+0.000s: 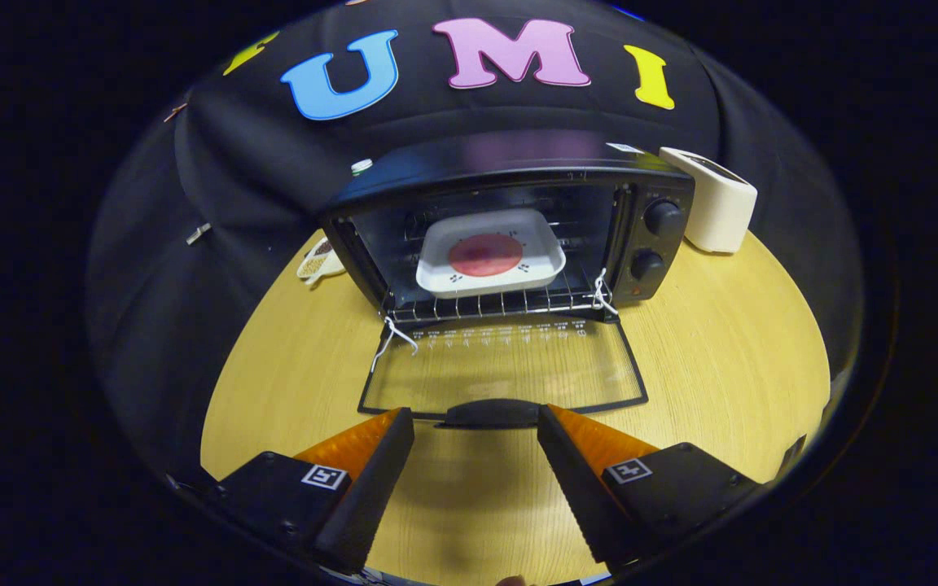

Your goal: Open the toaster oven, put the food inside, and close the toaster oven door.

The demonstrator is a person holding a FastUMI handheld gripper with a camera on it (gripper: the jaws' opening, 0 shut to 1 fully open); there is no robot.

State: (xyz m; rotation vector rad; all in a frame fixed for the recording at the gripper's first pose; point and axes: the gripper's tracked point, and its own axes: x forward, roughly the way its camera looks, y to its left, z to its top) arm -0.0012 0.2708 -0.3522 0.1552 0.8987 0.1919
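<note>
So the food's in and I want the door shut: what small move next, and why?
Probably ease forward and down so the open gripper straddles the door handle, then lift. The tray already sits on the rack inside the toaster oven, the glass door lies flat open.

claw (475, 423) open – flanks door handle (492, 413) | plate (491, 259) inside toaster oven (510, 232)
</note>
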